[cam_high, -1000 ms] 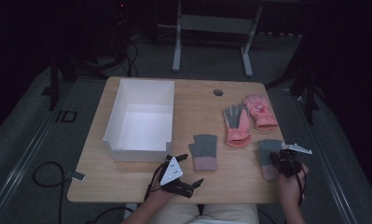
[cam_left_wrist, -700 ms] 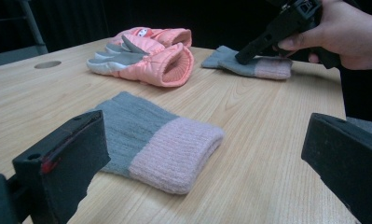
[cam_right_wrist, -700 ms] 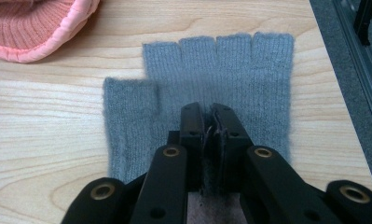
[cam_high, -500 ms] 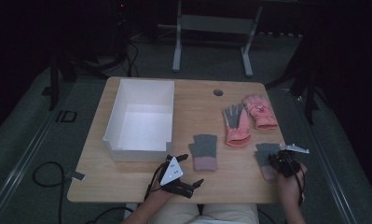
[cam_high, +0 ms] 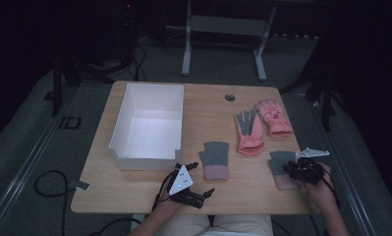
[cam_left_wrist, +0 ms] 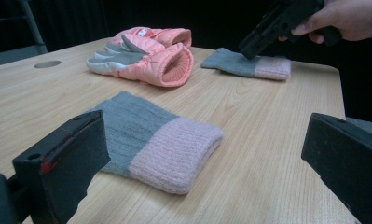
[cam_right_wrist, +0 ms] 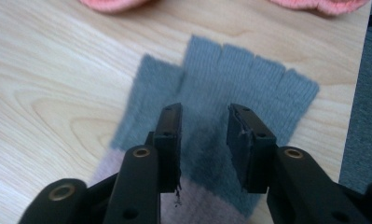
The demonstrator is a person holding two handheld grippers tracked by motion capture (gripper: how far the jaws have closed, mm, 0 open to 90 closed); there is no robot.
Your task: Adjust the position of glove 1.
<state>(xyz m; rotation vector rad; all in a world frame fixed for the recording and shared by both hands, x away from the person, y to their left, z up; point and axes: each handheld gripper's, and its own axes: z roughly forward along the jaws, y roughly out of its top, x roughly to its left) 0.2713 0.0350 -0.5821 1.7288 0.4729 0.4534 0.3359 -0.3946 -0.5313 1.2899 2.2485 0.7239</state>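
Each hand holds a black gripper. The left gripper [cam_high: 203,192] has a light grey three-cornered plate on top with tiny green dots, and thick, blocky jaws with a bit of red on one. The right gripper [cam_right_wrist: 203,135] has flat black fingers [cam_right_wrist: 243,140] with small screws and brass-ringed holes. A thin black cable trails from each.

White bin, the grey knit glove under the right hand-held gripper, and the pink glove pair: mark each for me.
white bin [cam_high: 119,129], high view, on its left wall.
grey knit glove [cam_right_wrist: 249,77], right gripper view, on the finger stubs.
pink glove pair [cam_left_wrist: 167,60], left gripper view, on the near glove's cuff.
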